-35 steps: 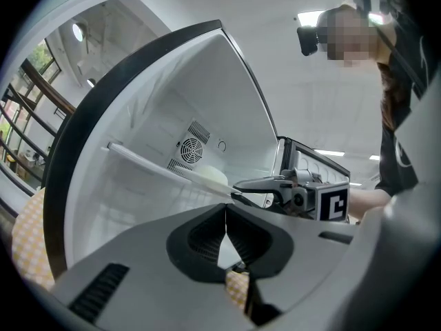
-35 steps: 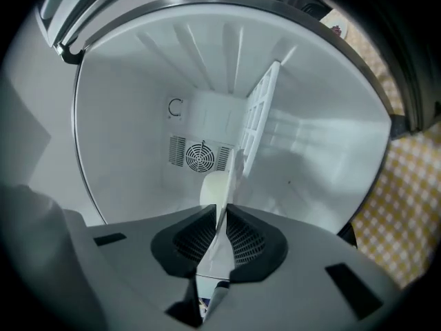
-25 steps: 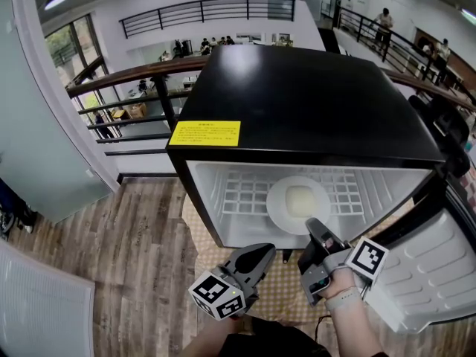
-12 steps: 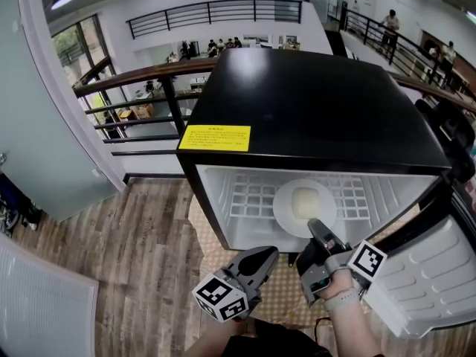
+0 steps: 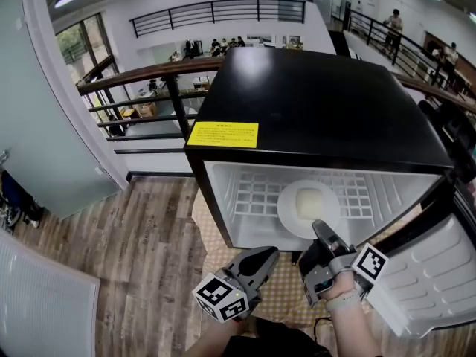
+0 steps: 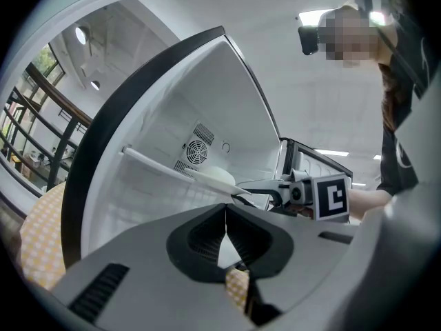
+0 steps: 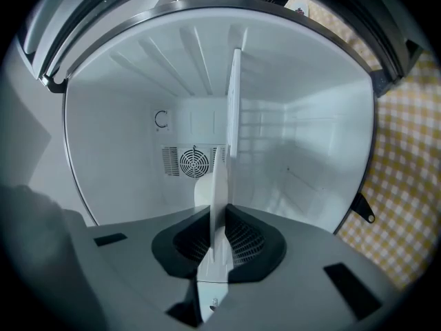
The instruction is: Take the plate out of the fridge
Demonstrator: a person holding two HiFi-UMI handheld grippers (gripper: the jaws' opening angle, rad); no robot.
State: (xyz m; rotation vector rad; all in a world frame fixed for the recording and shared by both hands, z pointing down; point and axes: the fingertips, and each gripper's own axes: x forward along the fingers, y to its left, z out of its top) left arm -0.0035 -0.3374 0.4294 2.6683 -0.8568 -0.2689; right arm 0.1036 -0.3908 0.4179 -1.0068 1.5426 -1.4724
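Observation:
A white plate [image 5: 309, 207] with a pale block of food lies on the wire shelf [image 5: 253, 195] inside the open black fridge [image 5: 320, 103]. My right gripper [image 5: 321, 229] reaches into the opening at the plate's near rim. Its jaws are closing, and in the right gripper view [image 7: 219, 236] the plate's rim [image 7: 220, 185] stands edge-on between the pads, pressed by them. My left gripper [image 5: 269, 254] hangs shut and empty just in front of the fridge; its jaws meet in the left gripper view [image 6: 226, 221]. From there the plate [image 6: 217, 176] shows on the shelf with the right gripper [image 6: 275, 192] at it.
The white fridge door [image 5: 424, 281] hangs open at the right. A yellow checked mat [image 5: 286, 292] lies under the fridge on the wooden floor [image 5: 134, 251]. A railing [image 5: 141, 80] runs behind, and a yellow label [image 5: 222, 134] marks the fridge top.
The right gripper has stayed at the plate's near rim and its jaws have narrowed onto it. The left gripper has barely moved. The head view has shifted slightly.

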